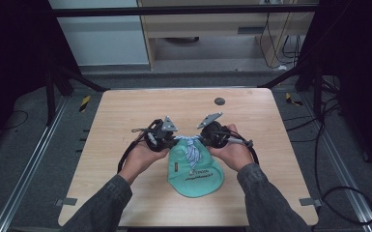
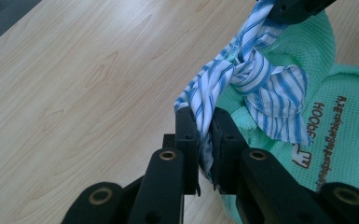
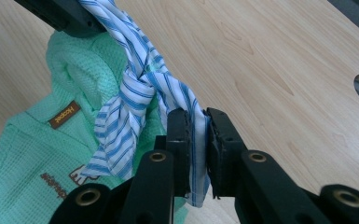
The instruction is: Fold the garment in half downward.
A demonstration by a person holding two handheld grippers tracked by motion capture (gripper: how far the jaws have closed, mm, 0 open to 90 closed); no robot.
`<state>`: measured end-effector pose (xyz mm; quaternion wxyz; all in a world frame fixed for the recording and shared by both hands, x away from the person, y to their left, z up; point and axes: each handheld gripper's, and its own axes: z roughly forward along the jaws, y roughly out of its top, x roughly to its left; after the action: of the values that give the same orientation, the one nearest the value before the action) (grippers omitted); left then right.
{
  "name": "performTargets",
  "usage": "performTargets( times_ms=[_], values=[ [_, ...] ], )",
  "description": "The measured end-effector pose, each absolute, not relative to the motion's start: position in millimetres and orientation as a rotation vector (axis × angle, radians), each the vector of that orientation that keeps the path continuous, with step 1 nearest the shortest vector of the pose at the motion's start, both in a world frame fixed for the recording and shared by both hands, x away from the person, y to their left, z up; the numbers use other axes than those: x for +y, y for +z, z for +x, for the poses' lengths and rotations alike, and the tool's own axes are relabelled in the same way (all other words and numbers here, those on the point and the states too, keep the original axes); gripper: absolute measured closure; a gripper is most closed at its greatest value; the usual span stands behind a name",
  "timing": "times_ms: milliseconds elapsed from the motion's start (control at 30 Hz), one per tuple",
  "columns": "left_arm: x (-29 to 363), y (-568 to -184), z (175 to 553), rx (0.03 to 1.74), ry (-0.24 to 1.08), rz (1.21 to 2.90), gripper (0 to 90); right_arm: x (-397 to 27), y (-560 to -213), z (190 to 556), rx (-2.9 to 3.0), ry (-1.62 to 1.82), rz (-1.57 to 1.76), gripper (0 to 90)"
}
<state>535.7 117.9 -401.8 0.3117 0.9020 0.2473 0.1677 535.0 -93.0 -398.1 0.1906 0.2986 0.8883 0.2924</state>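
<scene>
The high view is showing the whole wooden table (image 1: 125, 145), with the green garment (image 1: 198, 176) lying near its front edge and both hands meeting just above its collar. Only the gripper views are revealing the grip: the left gripper (image 2: 204, 122) is clamping one end of the blue-striped cloth (image 2: 261, 84), and the right gripper (image 3: 195, 122) is pinching the other end. The cloth is twisting into a knot between them, hanging over the garment's neck opening, with a loose flap drooping onto the green fabric.
</scene>
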Motion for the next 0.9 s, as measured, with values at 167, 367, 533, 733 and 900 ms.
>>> performTargets(
  times_ms=[167, 367, 533, 733, 900],
  values=[
    [118.3, -404.7, 527.8, 0.643, 0.431, 2.374, 82.3, -94.3, -401.0, 527.6, 2.514, 0.83, 0.828, 78.6],
    [118.5, -407.4, 519.6, 0.639, 0.404, 2.368, 80.3, -95.8, -403.8, 518.5, 2.533, 0.829, 0.815, 78.6],
    [116.6, -407.6, 512.6, 0.623, 0.39, 2.381, 78.1, -96.5, -404.9, 511.5, 2.543, 0.837, 0.81, 78.2],
    [117.2, -408.4, 503.3, 0.617, 0.365, 2.374, 77.4, -99.0, -406.5, 502.5, 2.558, 0.838, 0.799, 77.7],
    [117.6, -411.3, 497.4, 0.619, 0.34, 2.373, 75.6, -99.7, -407.4, 494.4, 2.573, 0.832, 0.782, 76.7]
  ],
)
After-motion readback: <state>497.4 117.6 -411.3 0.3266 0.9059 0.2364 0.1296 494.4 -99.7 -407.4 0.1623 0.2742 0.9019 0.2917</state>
